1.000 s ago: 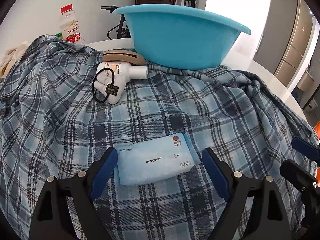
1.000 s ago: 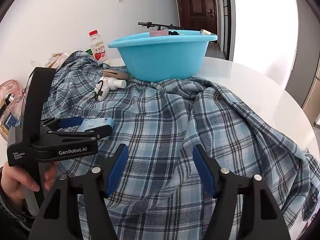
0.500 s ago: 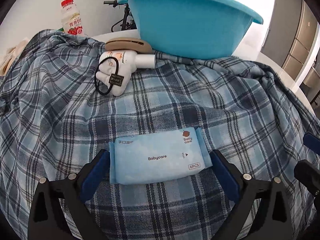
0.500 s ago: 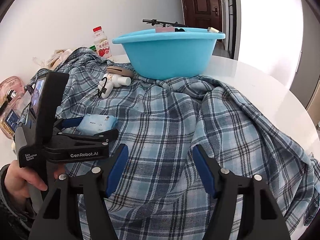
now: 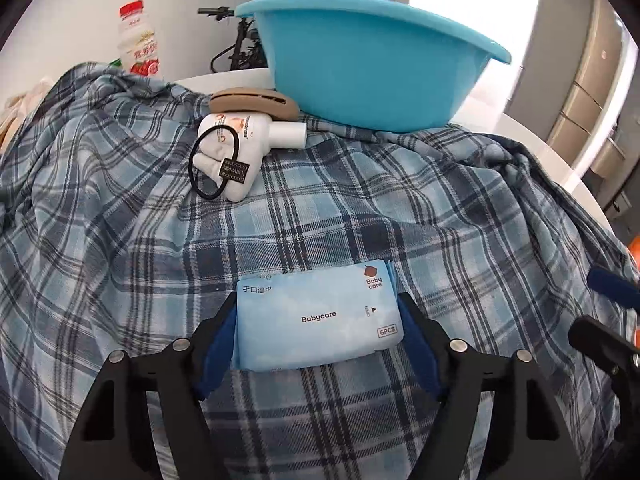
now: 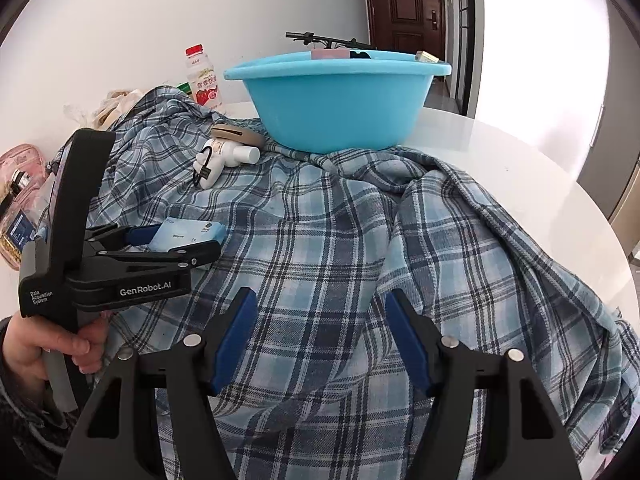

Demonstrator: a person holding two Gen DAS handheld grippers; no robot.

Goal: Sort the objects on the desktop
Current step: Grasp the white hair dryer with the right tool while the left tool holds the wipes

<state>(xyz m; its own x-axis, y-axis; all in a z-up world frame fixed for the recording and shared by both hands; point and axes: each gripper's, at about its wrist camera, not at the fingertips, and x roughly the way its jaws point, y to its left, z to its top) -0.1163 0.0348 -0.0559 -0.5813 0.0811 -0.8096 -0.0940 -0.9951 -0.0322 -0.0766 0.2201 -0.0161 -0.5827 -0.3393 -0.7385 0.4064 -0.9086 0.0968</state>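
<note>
Left hand-held gripper (image 5: 316,330), jaws closing, with a pale blue Babycare wet-wipe pack (image 5: 316,320) between its blue pads (image 5: 218,340); both pads already lie against the pack's short ends. Right hand-held gripper (image 6: 316,340) hangs open over bare plaid cloth (image 6: 320,240) with nothing between its fingers.

Risks, as judged from this moment: the pack is soft and flat, so a squeeze across its length may buckle it upward and let it slip out instead of being pinched. The pads sit low against the loose cloth, and a fold could be caught with the pack and dragged along, disturbing the white tube (image 5: 240,148) with its black hair tie (image 5: 200,168) and the tan comb-like item (image 5: 256,102) farther back. Any carry toward the blue basin (image 5: 368,64), presumably the sorting container, must clear its raised rim.

Position: the pack lies flat on the cloth-covered surface, centred between the left fingers with its printed face up and its long edges running across the gap. It lies well apart from the basin, and to the left of the right hand-held gripper, well clear of it
</note>
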